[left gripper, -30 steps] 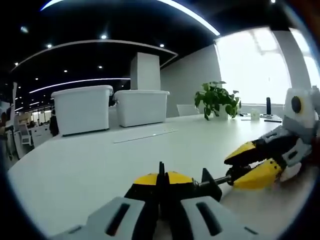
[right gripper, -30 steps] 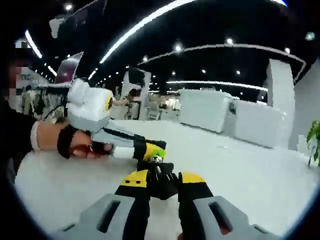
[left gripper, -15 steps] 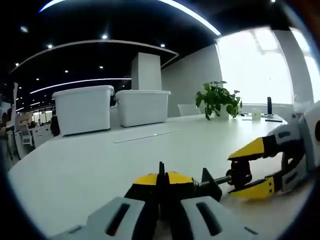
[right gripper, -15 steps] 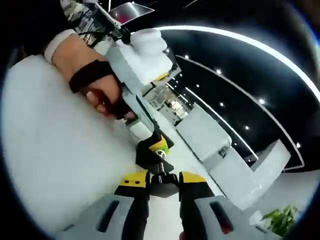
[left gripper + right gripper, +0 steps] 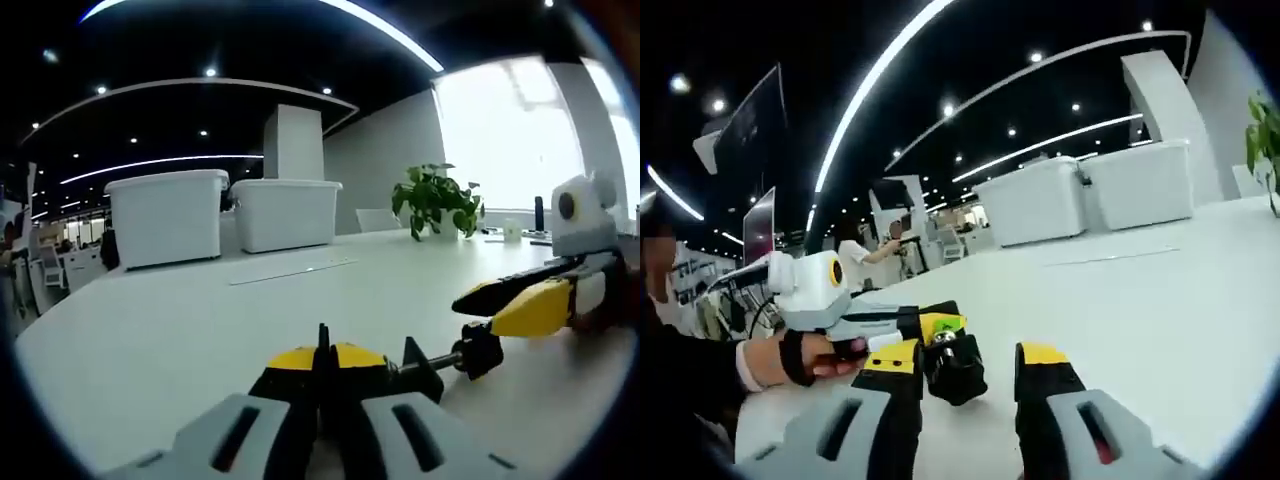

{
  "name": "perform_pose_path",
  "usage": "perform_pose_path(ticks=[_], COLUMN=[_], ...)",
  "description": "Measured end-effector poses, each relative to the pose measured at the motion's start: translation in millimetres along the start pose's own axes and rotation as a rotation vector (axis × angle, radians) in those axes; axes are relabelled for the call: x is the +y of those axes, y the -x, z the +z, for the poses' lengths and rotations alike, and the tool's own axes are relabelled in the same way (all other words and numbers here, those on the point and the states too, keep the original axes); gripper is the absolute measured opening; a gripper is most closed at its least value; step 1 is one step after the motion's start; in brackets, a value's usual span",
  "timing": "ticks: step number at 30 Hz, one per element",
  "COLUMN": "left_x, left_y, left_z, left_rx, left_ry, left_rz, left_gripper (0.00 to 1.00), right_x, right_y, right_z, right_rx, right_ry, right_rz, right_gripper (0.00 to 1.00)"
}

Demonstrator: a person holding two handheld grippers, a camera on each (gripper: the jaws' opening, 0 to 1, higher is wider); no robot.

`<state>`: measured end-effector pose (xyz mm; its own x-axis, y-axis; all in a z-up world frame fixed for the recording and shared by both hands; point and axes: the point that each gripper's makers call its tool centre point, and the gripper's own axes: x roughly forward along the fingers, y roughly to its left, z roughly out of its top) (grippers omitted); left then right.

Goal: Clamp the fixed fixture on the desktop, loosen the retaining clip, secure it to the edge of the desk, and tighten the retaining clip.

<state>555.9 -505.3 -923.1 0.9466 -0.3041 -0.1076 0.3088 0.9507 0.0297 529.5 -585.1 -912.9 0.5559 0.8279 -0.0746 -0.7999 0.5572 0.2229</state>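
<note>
A black clamp fixture (image 5: 352, 372) lies on the white desk (image 5: 200, 330), and my left gripper (image 5: 322, 358) is shut on its body. A screw rod runs right from it to a black knob (image 5: 481, 351). My right gripper (image 5: 505, 306), yellow-tipped, comes in from the right and hovers just above that knob. In the right gripper view my right gripper (image 5: 968, 358) stands open with the knob (image 5: 955, 368) between its jaws, closer to the left one. Behind it the left gripper (image 5: 930, 325) holds the fixture, with a person's hand (image 5: 790, 357) on its handle.
Two white storage bins (image 5: 165, 217) (image 5: 285, 213) stand at the desk's far side, with a thin flat strip (image 5: 290, 271) lying in front of them. A potted plant (image 5: 435, 197) stands at the back right. A person (image 5: 852, 255) stands far off in the room.
My right gripper, shut on the knob and rolled over half a second ago, has rolled back level and opened off the knob. The left gripper and fixture have stayed still.
</note>
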Motion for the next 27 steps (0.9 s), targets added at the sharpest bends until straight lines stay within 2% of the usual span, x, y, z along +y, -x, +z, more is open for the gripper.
perform_pose_path(ticks=[2,4,6,8,10,12,16,18,19,25,26,27], left_x=[-0.1,-0.1,0.0,0.0,-0.1,0.4,0.8,0.8,0.8,2.5,3.1,3.4], left_y=[0,0,0,0,-1,-1,-1,-1,-1,0,0,0], left_z=[-0.1,0.0,-0.1,-0.5,-0.6,-0.8,-0.9,-0.9,-1.0,-1.1,-1.2,-1.3], left_rx=[0.000,0.000,0.000,0.000,0.000,0.001,0.001,0.001,0.001,0.001,0.001,0.001], left_ry=[-0.003,-0.002,-0.003,-0.001,-0.003,-0.002,-0.003,-0.001,-0.001,0.006,0.005,0.001], left_rz=[0.000,0.000,0.000,0.000,0.001,0.002,0.004,0.004,0.004,0.012,0.014,0.015], left_gripper=[0.04,0.04,0.04,0.04,0.04,0.04,0.04,0.04,0.04,0.04,0.04,0.04], right_x=[-1,-3,6,3,2,3,10,15,16,35,36,36], right_y=[-2,-2,-3,-3,-3,-4,-3,-2,-2,-2,-3,-4], right_z=[-4.7,-9.0,-7.8,-8.0,-9.5,-9.0,-6.6,-5.6,-5.4,-9.5,-11.4,-12.8], right_rx=[0.019,0.045,0.039,0.038,0.053,0.055,0.055,0.055,0.055,0.040,0.037,0.038], right_ry=[0.013,-0.011,-0.059,-0.062,-0.125,-0.088,0.157,0.330,0.374,0.985,1.064,1.095], right_rz=[-0.005,-0.013,0.025,0.013,0.000,0.001,0.006,-0.012,-0.022,-0.095,-0.098,-0.104], right_gripper=[0.32,0.23,0.17,0.16,0.15,0.15,0.15,0.15,0.15,0.15,0.15,0.15])
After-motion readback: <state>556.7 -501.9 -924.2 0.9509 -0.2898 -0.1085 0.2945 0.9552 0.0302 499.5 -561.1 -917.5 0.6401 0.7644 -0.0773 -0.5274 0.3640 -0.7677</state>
